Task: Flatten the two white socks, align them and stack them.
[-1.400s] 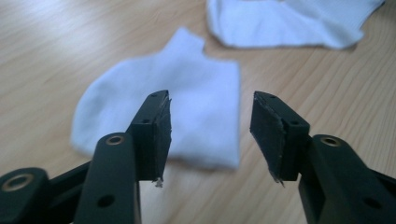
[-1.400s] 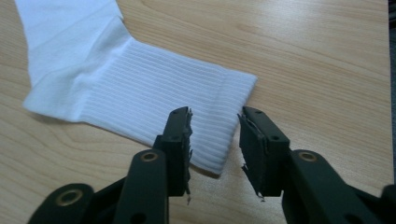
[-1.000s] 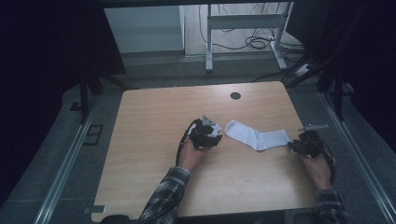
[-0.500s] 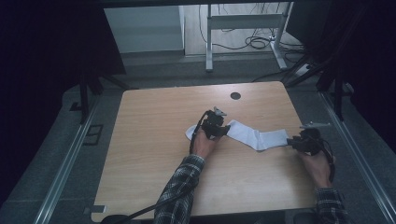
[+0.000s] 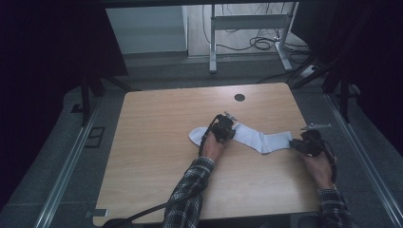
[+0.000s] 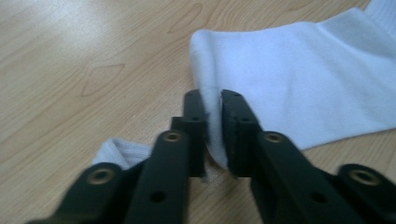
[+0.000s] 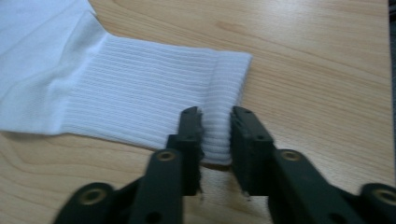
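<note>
Leftward dragged, white sock [image 5: 259,137] — its ends clenched in left claw [image 5: 223,127], right claw [image 5: 298,144]

A sock [image 5: 259,138] lay across the table [image 5: 157,156] right of the frame's centre. The left gripper [image 5: 223,128] sat on the sock's left part, the right gripper [image 5: 304,145] at its right end. A round hole [image 5: 239,97] lay above them, near the table's upper edge.

Worktop [image 5: 157,142] — pale wood grain, round grommet hole [image 5: 239,97] near far edge. Floor [image 5: 157,71] grey; metal frame legs [image 5: 247,28] and loose cables [image 5: 261,43] beyond — surroundings dark.
</note>
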The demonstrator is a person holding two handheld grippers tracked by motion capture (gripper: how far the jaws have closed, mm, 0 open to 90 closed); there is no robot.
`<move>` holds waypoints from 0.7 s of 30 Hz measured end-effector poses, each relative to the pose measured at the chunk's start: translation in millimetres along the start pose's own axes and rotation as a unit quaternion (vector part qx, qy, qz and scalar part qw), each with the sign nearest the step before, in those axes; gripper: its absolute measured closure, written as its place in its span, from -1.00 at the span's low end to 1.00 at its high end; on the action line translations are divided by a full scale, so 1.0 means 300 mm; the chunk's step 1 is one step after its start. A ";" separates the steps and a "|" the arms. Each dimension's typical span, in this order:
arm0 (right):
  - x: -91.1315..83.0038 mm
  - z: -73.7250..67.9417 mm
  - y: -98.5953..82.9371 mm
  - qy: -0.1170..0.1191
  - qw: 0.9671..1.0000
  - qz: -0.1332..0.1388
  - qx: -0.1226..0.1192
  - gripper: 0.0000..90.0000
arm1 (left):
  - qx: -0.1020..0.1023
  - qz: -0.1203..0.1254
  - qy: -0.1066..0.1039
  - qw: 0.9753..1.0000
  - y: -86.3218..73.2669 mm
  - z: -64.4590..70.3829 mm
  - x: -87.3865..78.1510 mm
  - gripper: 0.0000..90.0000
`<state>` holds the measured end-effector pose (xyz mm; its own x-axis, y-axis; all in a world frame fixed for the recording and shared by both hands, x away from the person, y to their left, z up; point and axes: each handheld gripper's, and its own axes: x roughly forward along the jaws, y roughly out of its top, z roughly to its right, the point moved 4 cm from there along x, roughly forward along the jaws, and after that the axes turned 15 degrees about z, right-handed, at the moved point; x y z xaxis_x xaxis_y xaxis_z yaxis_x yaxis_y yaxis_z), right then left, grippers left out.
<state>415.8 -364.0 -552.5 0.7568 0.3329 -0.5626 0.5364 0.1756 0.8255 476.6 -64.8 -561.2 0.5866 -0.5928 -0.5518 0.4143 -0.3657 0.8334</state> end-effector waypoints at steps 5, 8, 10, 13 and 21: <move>-0.003 -0.009 0.004 0.008 1.000 -0.005 0.010 0.82 | -0.009 0.006 0.000 1.000 -0.001 0.000 -0.011 0.91; -0.024 -0.010 0.021 0.012 1.000 0.012 0.010 0.83 | -0.011 0.016 -0.005 1.000 0.014 -0.001 -0.040 0.91; -0.030 -0.010 0.026 0.013 1.000 0.017 0.008 0.83 | -0.011 0.019 -0.006 1.000 0.019 0.000 -0.049 0.91; -0.044 -0.016 0.038 0.017 1.000 0.025 0.006 0.83 | -0.012 0.029 -0.009 0.999 0.031 0.003 -0.083 0.91; -0.073 -0.052 0.060 0.037 0.999 0.037 -0.001 0.83 | -0.020 0.049 -0.016 0.998 0.031 -0.006 -0.195 0.91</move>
<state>403.0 -353.8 -524.5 0.7645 0.4124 -0.4955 0.4795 0.1501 0.8646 447.3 -32.1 -521.3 0.6030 -0.6472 -0.4664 0.3849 -0.2760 0.8807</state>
